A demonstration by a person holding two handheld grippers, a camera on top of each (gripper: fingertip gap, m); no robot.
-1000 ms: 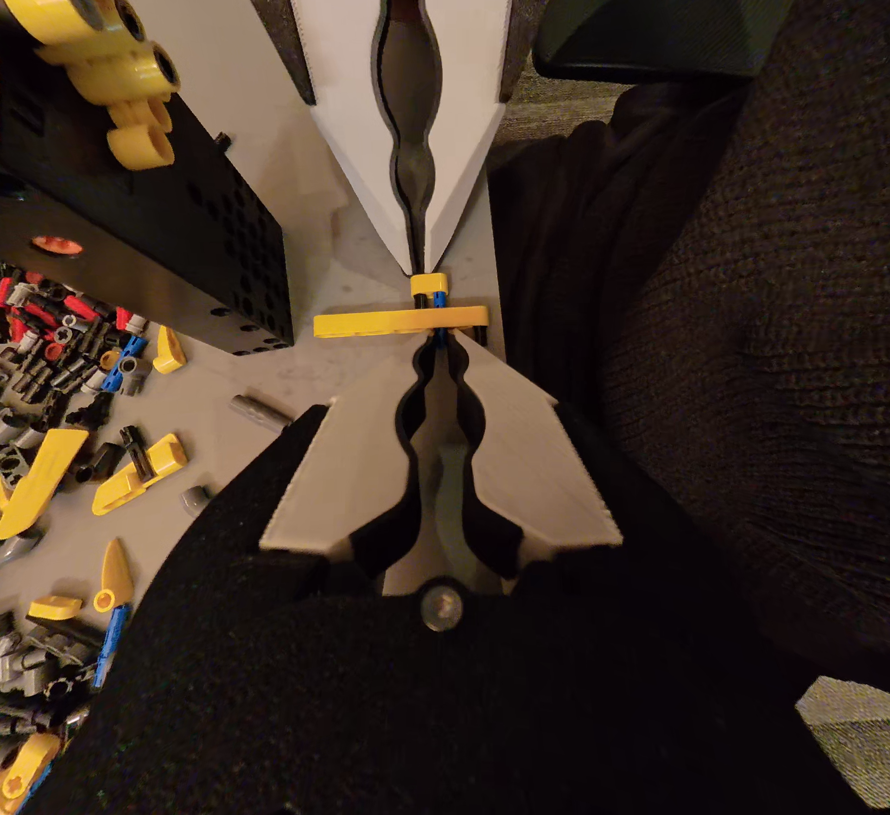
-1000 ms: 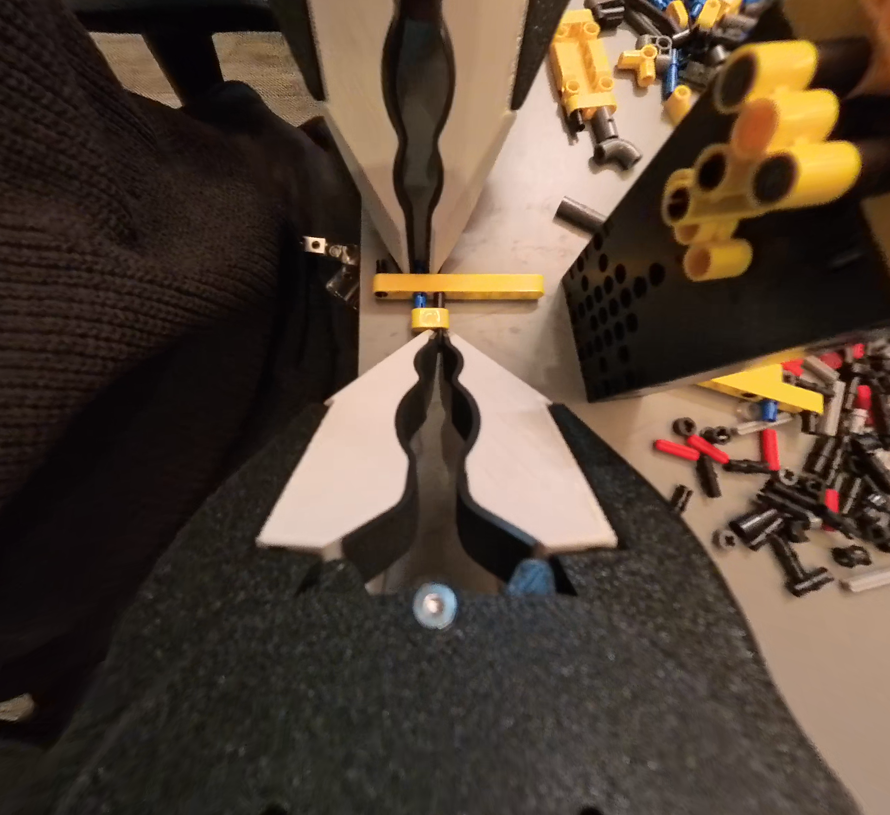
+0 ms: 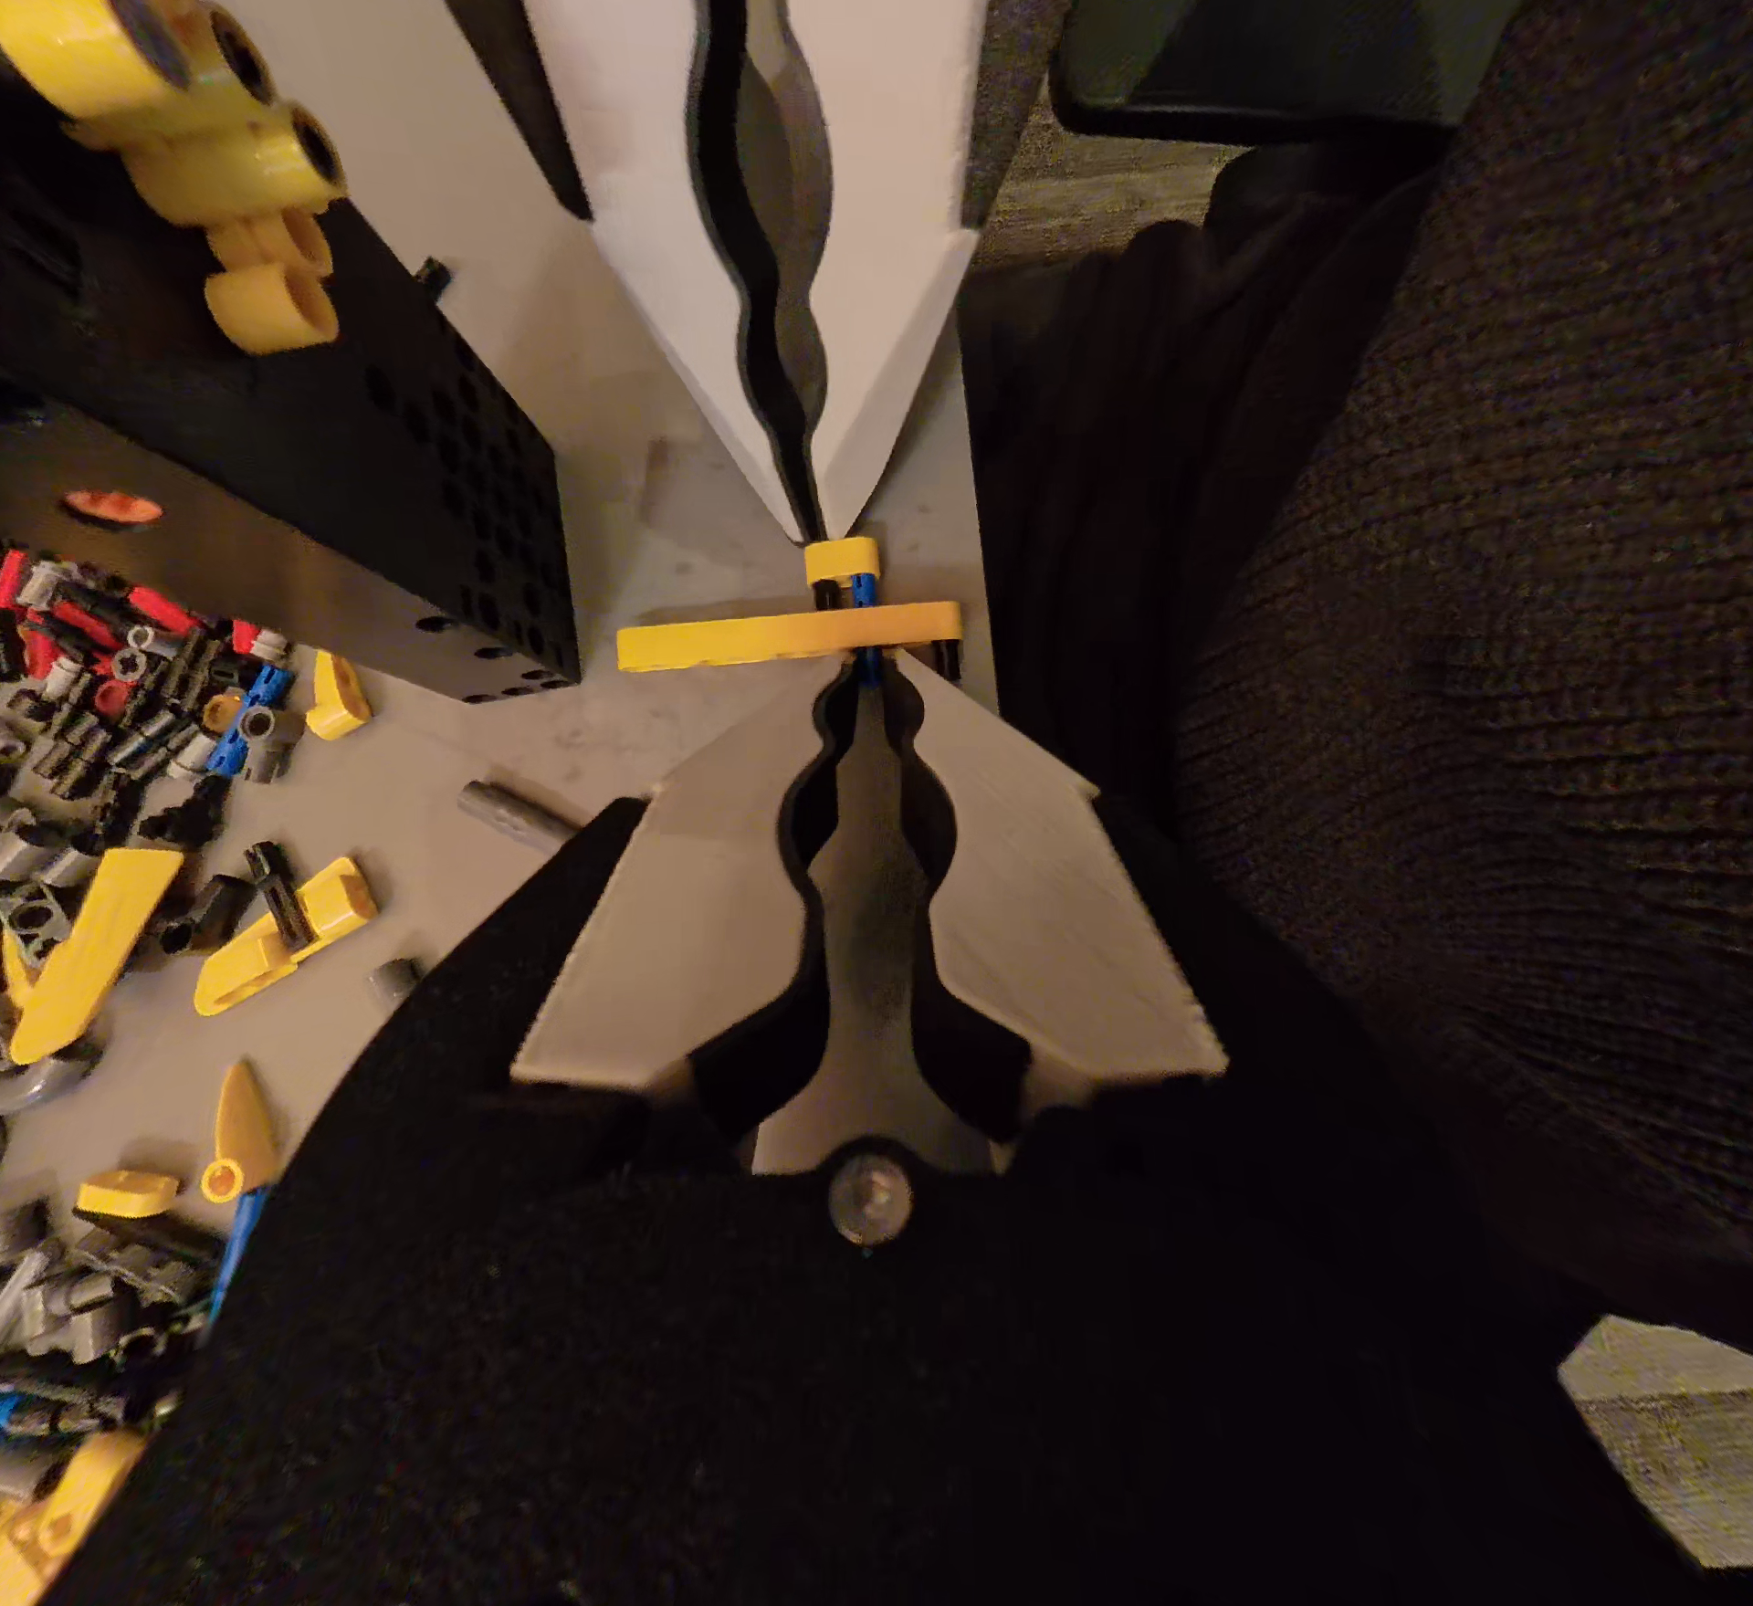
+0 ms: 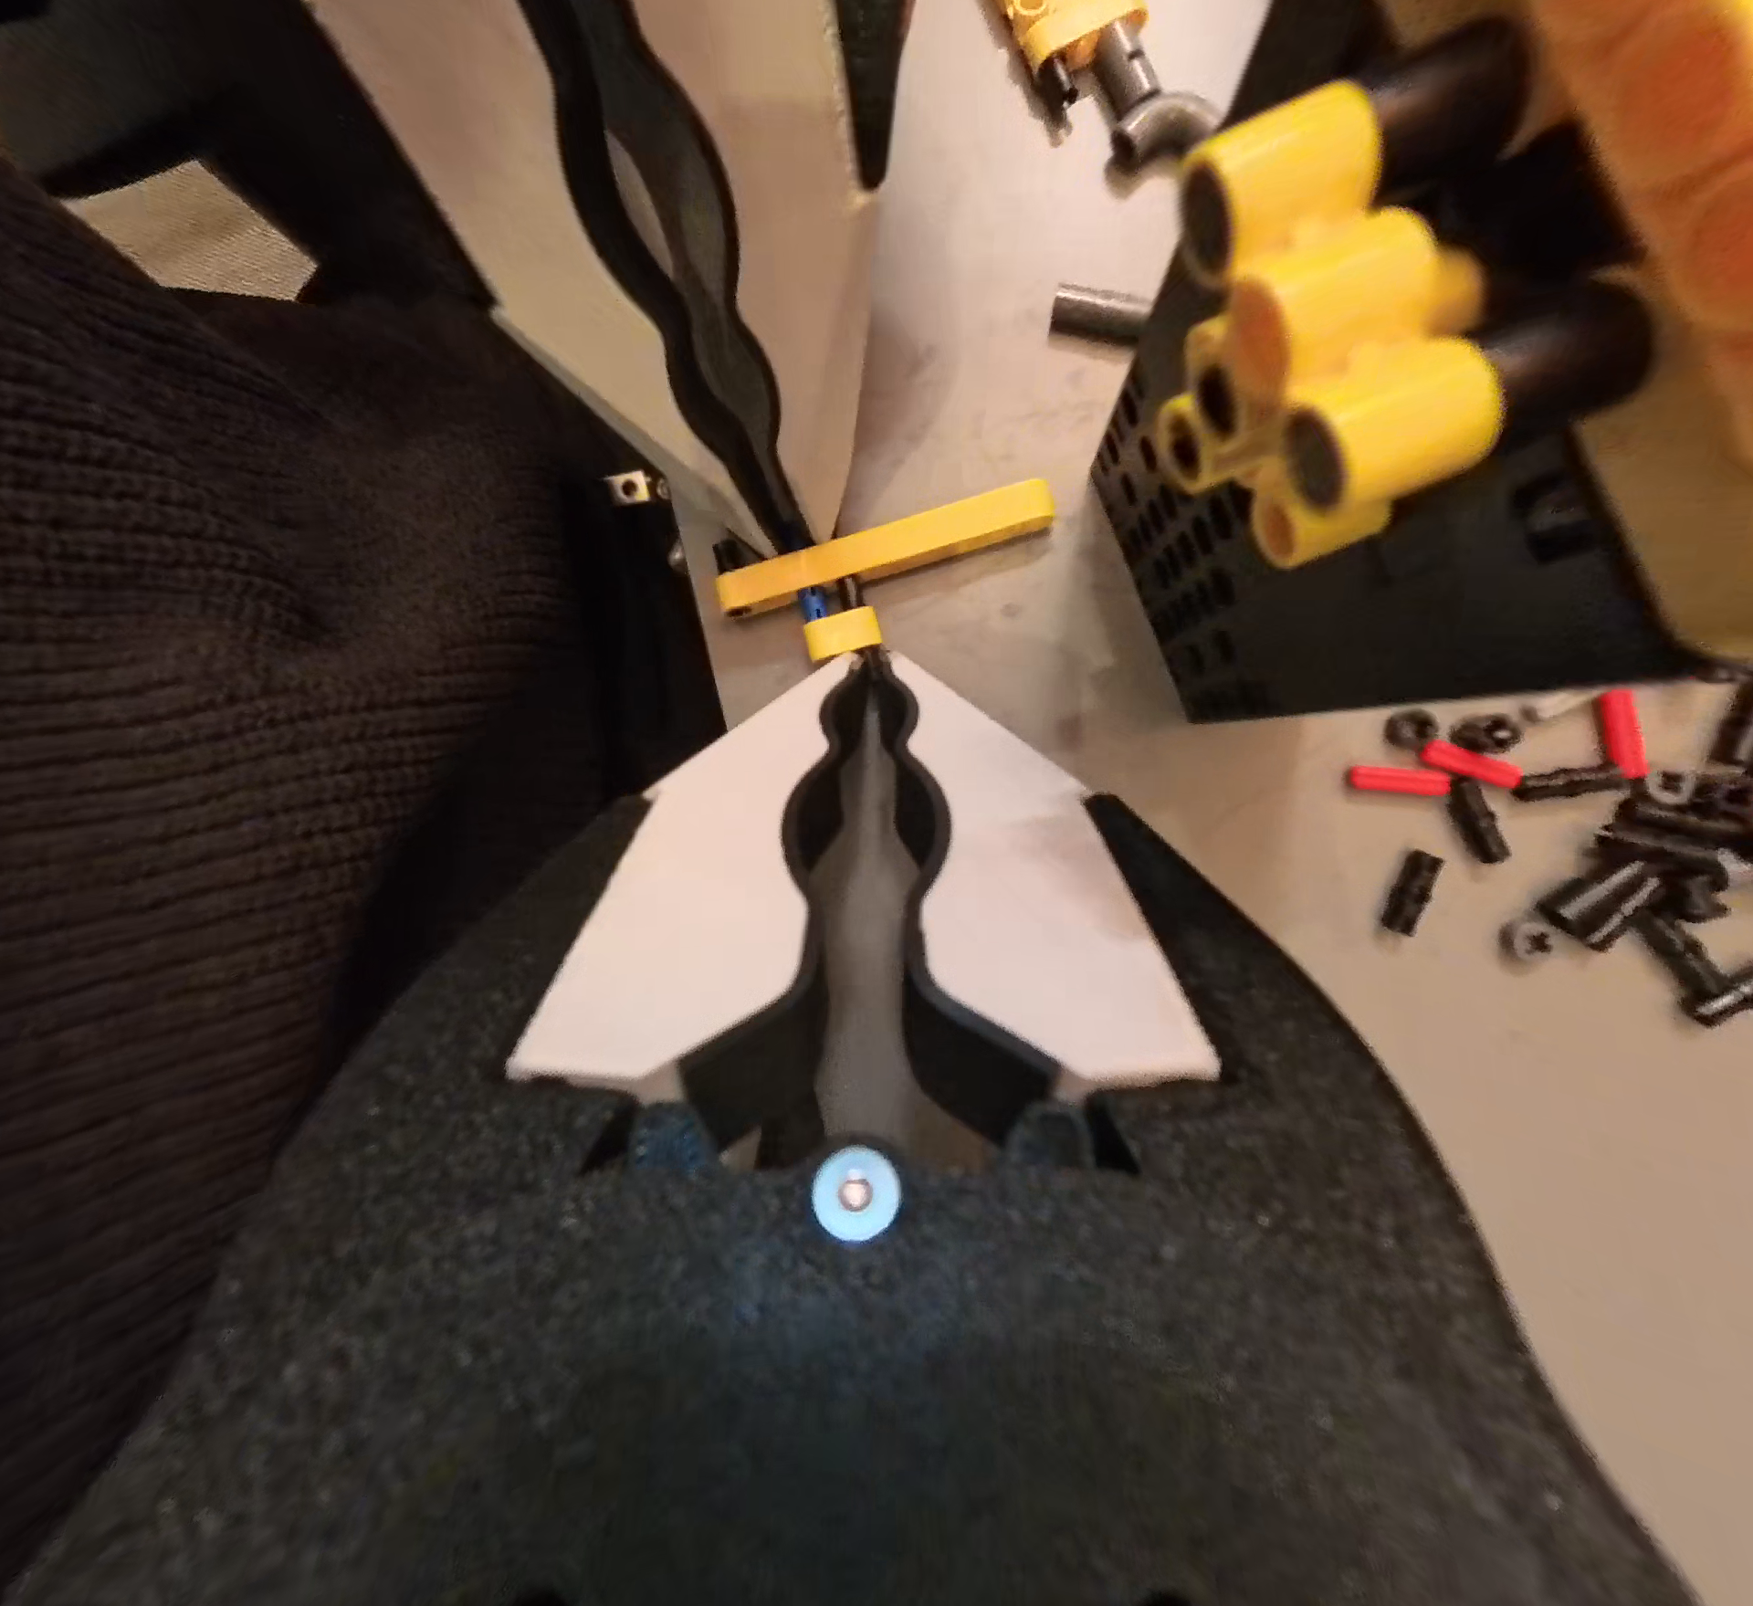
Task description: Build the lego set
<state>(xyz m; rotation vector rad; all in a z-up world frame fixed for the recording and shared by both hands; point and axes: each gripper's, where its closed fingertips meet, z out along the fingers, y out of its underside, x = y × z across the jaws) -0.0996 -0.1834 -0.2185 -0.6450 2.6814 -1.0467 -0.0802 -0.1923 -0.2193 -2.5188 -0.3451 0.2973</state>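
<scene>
A small assembly hangs between my two gripper tips, above the table edge. It is a long yellow beam (image 3: 759,638) joined by a blue pin (image 3: 863,588) and a black pin to a short yellow piece (image 3: 839,560). My left gripper (image 3: 868,674) is shut on the pin end below the beam. My right gripper (image 3: 816,531) comes in from above, shut at the short yellow piece. In the right wrist view my right gripper (image 4: 861,659) touches the short yellow piece (image 4: 839,633). The beam (image 4: 911,545) slants there, with the left gripper (image 4: 806,541) behind it.
A black perforated box (image 3: 379,470) (image 4: 1328,593) carrying a cluster of yellow connectors (image 3: 190,109) (image 4: 1328,384) stands close beside the grippers. Loose yellow, black, red and blue parts (image 3: 142,754) (image 4: 1613,849) litter the table (image 3: 531,735). A person's dark knit clothing (image 3: 1423,707) (image 4: 237,659) and a chair armrest (image 3: 1281,43) lie past the table edge. The grippers are tip to tip, or close to it.
In the right wrist view the beam and left gripper now slant and the black box looms nearer, so my right gripper has tilted. Both grippers still hold the assembly.
</scene>
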